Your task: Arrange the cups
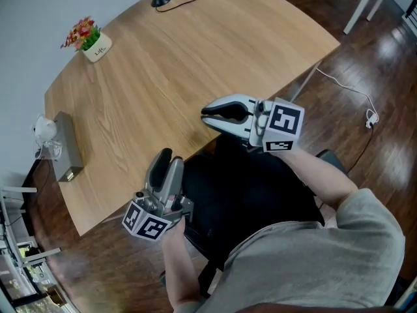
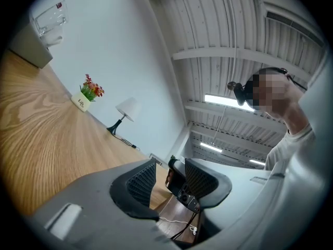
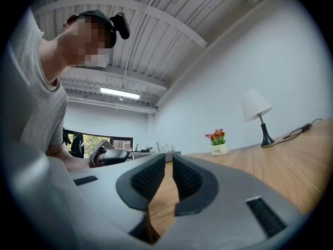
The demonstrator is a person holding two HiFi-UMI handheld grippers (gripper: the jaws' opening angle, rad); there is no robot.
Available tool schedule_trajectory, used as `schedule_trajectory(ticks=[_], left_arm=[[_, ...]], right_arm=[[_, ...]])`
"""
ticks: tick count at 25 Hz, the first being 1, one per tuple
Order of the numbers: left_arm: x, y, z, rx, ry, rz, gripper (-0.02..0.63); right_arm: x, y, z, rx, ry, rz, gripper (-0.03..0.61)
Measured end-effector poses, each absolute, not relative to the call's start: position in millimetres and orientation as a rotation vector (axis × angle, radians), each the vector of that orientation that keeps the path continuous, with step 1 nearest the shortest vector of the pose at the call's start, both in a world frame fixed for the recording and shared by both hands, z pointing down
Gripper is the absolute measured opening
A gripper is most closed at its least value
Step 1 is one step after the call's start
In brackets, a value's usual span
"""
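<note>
You haven't begun yet. Both grippers hover empty at the near edge of the bench [image 1: 195,64], the left gripper [image 1: 169,158] released, the right gripper [image 1: 207,114] clenched on nothing. The cups [image 1: 44,131] stand beside the grey box [image 1: 65,149] at the left edge, so your next move is probably to reach there.

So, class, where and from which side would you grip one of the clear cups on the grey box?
Probably around the body just below the rim of one of the clear cups, jaws spanning it, coming in level across the table. They appear to stand upright on the grey box at the table's edge by the room wall, so only that side looks free.
</note>
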State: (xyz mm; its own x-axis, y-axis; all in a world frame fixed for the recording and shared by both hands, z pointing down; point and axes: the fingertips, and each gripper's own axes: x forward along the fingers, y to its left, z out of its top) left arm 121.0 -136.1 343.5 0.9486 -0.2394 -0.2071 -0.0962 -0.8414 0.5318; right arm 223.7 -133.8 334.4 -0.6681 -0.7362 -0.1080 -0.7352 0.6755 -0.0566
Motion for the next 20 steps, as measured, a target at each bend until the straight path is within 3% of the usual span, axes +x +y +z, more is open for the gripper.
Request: schedule_trajectory(ticks=[20], left_arm=[[118.2, -138.8, 346.0, 2.538, -0.236, -0.358, 0.172]], right_arm=[[220.6, -136.5, 334.7, -1.223, 2.772, -0.004, 0.044]])
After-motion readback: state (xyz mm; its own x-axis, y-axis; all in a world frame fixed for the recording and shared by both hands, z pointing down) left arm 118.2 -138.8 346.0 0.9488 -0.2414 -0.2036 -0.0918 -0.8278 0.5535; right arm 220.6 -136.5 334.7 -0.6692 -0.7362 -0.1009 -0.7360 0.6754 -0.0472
